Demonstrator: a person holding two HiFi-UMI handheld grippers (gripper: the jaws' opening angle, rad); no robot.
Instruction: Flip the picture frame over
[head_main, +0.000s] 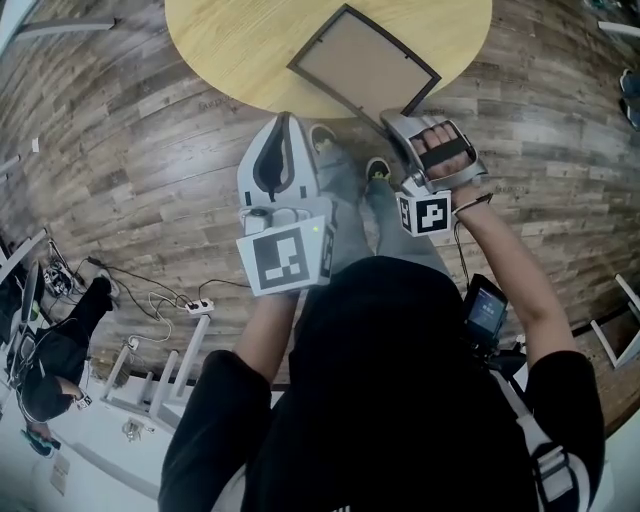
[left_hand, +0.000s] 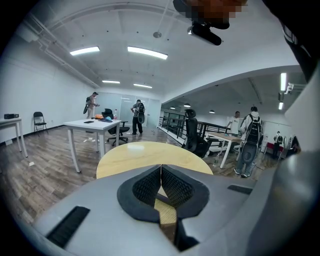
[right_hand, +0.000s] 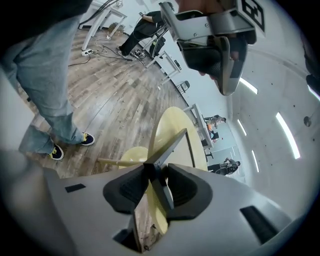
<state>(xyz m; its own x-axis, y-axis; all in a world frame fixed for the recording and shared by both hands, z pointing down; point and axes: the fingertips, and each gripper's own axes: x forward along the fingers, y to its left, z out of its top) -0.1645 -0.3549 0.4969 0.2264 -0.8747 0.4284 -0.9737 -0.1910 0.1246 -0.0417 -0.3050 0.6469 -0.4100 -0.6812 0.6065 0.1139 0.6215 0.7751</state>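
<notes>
The picture frame (head_main: 365, 62) has a dark border and a plain brown face. It rests on the round yellow table (head_main: 230, 50), with its near corner past the table's edge. My right gripper (head_main: 398, 118) is shut on that corner. In the right gripper view the frame's corner (right_hand: 172, 145) sits pinched between the pads of the right gripper (right_hand: 152, 172), and the frame is seen edge-on. My left gripper (head_main: 285, 122) hovers at the table's near edge, left of the frame. The left gripper (left_hand: 161, 175) has its pads together and nothing between them.
The person's shoes (head_main: 322, 140) stand on the wood floor close to the table's edge. A power strip (head_main: 200, 305) and cables lie on the floor at left. Beyond the yellow table (left_hand: 140, 155) stand a white table (left_hand: 92, 125), office chairs and several people.
</notes>
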